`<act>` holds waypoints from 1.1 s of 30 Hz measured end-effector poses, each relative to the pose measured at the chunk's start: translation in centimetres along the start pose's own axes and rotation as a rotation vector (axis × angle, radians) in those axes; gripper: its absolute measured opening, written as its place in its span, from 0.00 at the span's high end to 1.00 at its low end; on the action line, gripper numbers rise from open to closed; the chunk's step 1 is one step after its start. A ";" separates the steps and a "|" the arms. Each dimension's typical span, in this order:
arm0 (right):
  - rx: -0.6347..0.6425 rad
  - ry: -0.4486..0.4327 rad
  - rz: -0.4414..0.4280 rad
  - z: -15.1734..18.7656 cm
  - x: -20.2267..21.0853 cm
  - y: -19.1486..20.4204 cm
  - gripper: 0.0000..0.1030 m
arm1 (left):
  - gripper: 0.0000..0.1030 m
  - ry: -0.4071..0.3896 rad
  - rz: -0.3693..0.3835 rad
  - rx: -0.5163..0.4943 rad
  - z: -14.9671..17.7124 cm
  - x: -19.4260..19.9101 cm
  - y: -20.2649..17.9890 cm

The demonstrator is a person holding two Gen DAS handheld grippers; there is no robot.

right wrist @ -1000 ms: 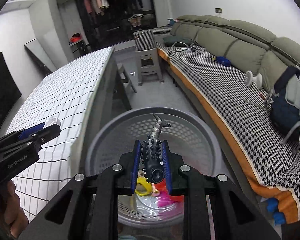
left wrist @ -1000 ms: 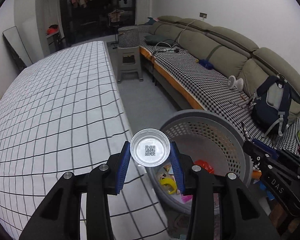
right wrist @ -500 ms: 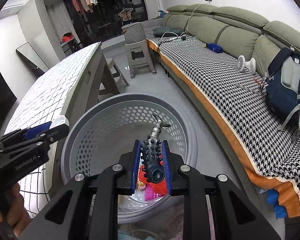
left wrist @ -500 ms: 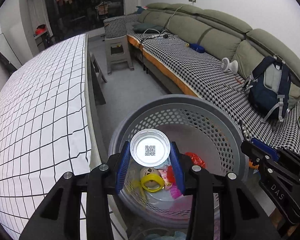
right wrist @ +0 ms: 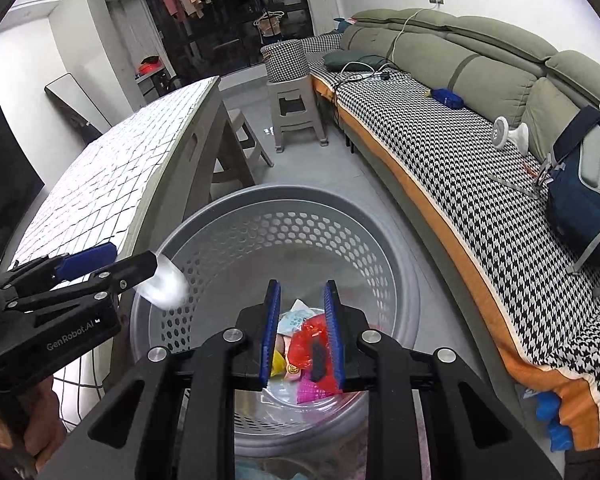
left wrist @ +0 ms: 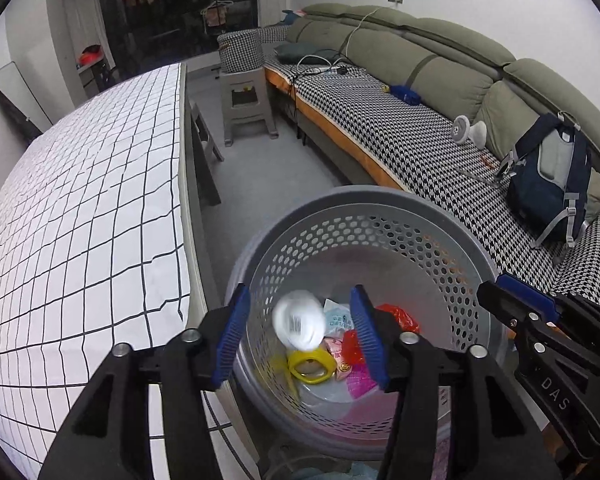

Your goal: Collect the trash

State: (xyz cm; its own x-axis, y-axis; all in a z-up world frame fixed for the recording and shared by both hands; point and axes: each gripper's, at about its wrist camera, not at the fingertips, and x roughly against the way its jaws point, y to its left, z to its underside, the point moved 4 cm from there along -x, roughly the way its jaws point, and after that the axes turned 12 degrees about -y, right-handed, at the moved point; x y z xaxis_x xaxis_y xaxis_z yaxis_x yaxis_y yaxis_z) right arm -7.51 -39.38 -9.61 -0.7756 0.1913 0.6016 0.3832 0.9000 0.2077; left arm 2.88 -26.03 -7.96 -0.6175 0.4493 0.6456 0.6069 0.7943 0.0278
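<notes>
Left wrist view: your left gripper (left wrist: 296,334) has just been opening; its fingers (left wrist: 232,334) now stand apart from the white cup (left wrist: 299,324), which is blurred in free fall over the grey basket (left wrist: 380,204) beside the desk (left wrist: 80,220). Released: one item.

Right wrist view: your right gripper (right wrist: 302,330) has just parted slightly; the dark spiky toy (right wrist: 319,360) sits low between its fingers, apparently slipping out; whether the pads touch it, you cannot tell. Both items look set to join the wrappers (left wrist: 356,352) below.
</notes>
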 end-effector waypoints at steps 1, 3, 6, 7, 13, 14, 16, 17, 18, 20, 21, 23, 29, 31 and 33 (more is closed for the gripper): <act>0.000 -0.002 0.001 0.0 0.1 -0.1 0.72 | 0.43 -0.005 -0.002 0.000 0.0 0.1 0.1; -0.002 -0.012 0.006 -0.1 0.3 -0.1 0.64 | 0.40 -0.011 -0.007 0.000 -0.1 0.3 0.1; 0.000 -0.018 0.011 -0.2 0.6 0.0 0.62 | 0.35 -0.014 -0.018 0.001 -0.1 0.6 0.3; -0.001 -0.021 0.012 -0.1 0.7 0.0 0.60 | 0.35 -0.014 -0.022 0.002 -0.1 0.7 0.4; -0.005 -0.024 0.016 0.0 1.1 -0.1 0.57 | 0.28 -0.027 -0.036 0.008 -0.1 1.2 0.7; -0.006 -0.024 0.015 0.0 1.2 -0.1 0.55 | 0.26 -0.031 -0.040 0.010 -0.2 1.3 0.8; -0.007 -0.029 0.017 0.0 1.3 -0.1 0.54 | 0.24 -0.036 -0.045 0.011 -0.1 1.5 0.9; -0.006 -0.032 0.019 0.0 1.4 -0.1 0.53 | 0.23 -0.038 -0.048 0.013 -0.1 1.6 1.0; -0.005 -0.033 0.020 0.0 1.5 -0.1 0.52 | 0.22 -0.039 -0.050 0.015 -0.2 1.7 1.1; -0.003 -0.039 0.022 0.0 1.7 0.0 0.49 | 0.20 -0.042 -0.055 0.017 -0.2 1.9 1.2; -0.002 -0.043 0.024 -0.1 1.8 0.0 0.47 | 0.18 -0.044 -0.058 0.018 -0.2 2.0 1.3; -0.001 -0.047 0.025 -0.1 2.0 0.1 0.46 | 0.14 -0.047 -0.064 0.020 -0.2 2.1 1.4; 0.008 -0.054 0.025 -0.1 2.3 0.4 0.44 | 0.10 -0.043 -0.083 0.022 -0.1 2.2 1.8; 0.009 -0.057 0.026 -0.1 2.4 0.5 0.43 | 0.10 -0.043 -0.085 0.024 -0.1 2.3 1.8; 0.010 -0.059 0.027 -0.1 2.4 0.6 0.41 | 0.09 -0.045 -0.087 0.024 0.0 2.4 1.9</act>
State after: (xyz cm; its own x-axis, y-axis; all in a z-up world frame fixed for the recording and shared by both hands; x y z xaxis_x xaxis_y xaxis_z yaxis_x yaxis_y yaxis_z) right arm -9.12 -38.43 -7.92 -0.7932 0.2383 0.5604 0.3995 0.8981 0.1837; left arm 2.60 -23.44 -6.38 -0.6892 0.3959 0.6069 0.5388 0.8400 0.0638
